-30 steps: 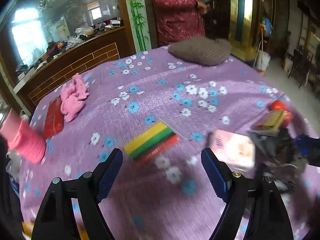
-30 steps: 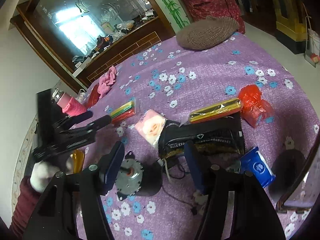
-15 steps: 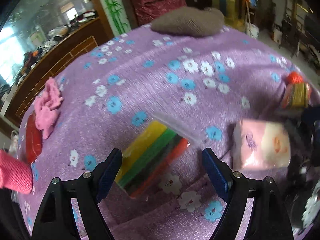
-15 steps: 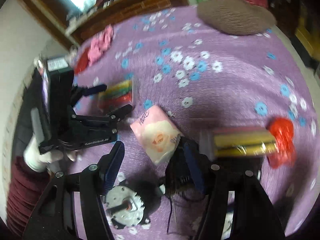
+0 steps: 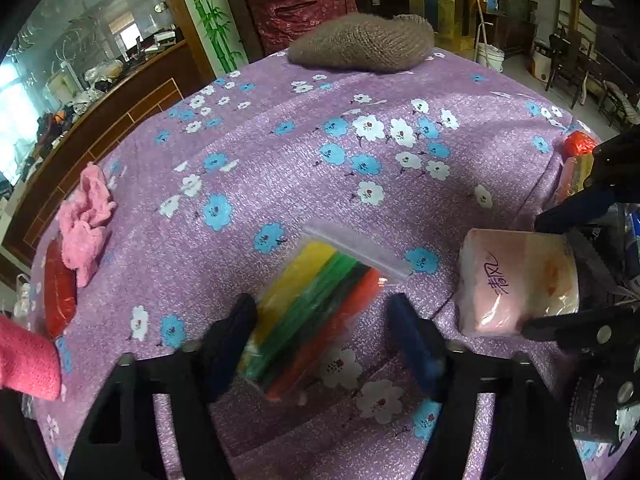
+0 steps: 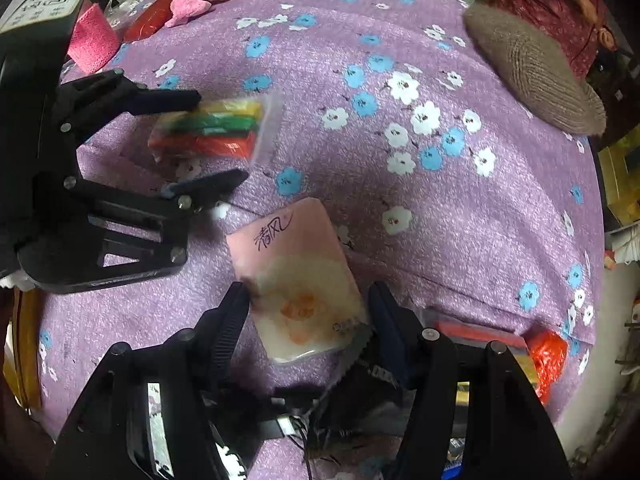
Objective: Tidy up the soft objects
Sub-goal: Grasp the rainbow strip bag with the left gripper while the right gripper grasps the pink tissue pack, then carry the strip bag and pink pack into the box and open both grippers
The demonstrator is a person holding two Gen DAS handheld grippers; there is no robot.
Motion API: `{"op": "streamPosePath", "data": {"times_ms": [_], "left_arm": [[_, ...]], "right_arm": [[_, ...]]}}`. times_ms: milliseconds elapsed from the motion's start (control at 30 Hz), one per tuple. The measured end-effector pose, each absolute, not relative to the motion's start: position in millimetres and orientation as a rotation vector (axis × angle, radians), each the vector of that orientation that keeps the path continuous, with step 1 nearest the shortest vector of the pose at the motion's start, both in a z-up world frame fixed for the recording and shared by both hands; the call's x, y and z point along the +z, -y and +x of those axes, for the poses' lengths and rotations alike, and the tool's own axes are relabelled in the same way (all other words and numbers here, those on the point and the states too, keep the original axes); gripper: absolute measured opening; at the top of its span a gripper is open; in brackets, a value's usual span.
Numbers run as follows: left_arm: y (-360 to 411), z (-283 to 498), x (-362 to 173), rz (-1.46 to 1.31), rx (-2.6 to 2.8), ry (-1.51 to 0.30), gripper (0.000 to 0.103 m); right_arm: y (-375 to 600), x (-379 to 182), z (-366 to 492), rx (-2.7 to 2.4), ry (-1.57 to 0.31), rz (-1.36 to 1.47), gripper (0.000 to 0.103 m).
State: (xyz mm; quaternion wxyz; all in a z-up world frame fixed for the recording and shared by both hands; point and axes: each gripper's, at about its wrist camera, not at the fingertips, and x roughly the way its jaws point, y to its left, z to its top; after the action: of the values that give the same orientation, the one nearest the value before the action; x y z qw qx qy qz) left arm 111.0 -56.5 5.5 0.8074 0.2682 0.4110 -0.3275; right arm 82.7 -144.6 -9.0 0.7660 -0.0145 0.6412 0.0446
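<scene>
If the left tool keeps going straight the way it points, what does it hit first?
The bag of coloured strips: it already lies between the open left tool fingers. The right view suggests one finger touches it, but contact is unclear.

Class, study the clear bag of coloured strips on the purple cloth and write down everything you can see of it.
The bag is clear, soft plastic with a sealed flap, holding yellow, green, dark and red strips side by side. It lies flat and slanted on the flowered cloth. The left gripper is open around its near end, one finger on each side. The pink tissue pack lies apart from it.
</scene>
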Motion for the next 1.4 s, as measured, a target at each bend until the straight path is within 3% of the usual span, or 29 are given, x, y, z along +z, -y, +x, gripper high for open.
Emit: {"op": "streamPosePath", "data": {"times_ms": [267,533,1067,1400], "left_arm": [[61.5,99.8,8.1,0.601,-0.656,-0.847,0.041],[47.2,89.3,25.7,0.515,-0.642,-0.846,0.025],[-26.6,-10.0,95.4,0.360,-0.666,-0.768,0.020],[-91.2,-125.4,127.0,0.253,-0.722,-0.696,0.020]], "right_arm": [[136.3,-15.5,82.8,0.077,-1.406,-0.089,0.062],[139.3,5.9,71.5,0.045,-1.335,-0.031,0.055],[115.9,89.8,5.9,0.036,-1.142,0.055,0.055],[92.6,96.2,-64.7,0.100,-1.110,0.121,0.055]]}}
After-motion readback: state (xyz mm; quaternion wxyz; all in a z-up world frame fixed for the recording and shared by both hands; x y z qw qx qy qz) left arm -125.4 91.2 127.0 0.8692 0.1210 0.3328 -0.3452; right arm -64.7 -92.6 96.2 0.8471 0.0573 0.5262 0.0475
